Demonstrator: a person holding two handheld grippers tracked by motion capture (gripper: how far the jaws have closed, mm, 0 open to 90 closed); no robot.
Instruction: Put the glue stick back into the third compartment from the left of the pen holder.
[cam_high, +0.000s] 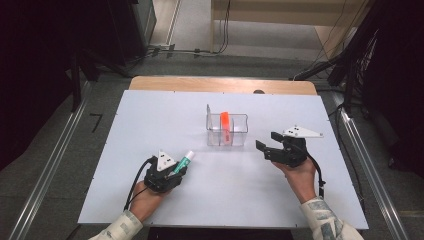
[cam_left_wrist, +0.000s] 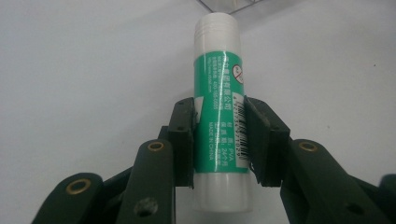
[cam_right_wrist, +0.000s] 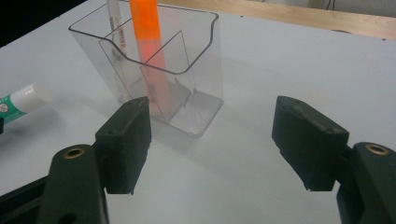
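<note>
A green-and-white glue stick (cam_left_wrist: 219, 107) lies between the pads of my left gripper (cam_left_wrist: 219, 140), which is shut on its labelled barrel; its white cap points away toward the clear box. From above, the glue stick (cam_high: 184, 161) sticks out of the left gripper (cam_high: 176, 172) toward the upper right, low over the white table. A clear plastic organizer box (cam_high: 227, 131) stands at the table's middle with an orange marker (cam_high: 225, 122) upright in it. My right gripper (cam_high: 266, 141) rests to the box's right, open and empty. The right gripper view shows the box (cam_right_wrist: 187, 88), the marker (cam_right_wrist: 149, 51) and a thin white pen (cam_right_wrist: 114, 21).
The white table board (cam_high: 150, 120) sits on a wooden top whose far edge (cam_high: 220, 85) shows behind it. Dark stands and cables crowd the floor beyond. A person's hands and patterned sleeves come in from the bottom.
</note>
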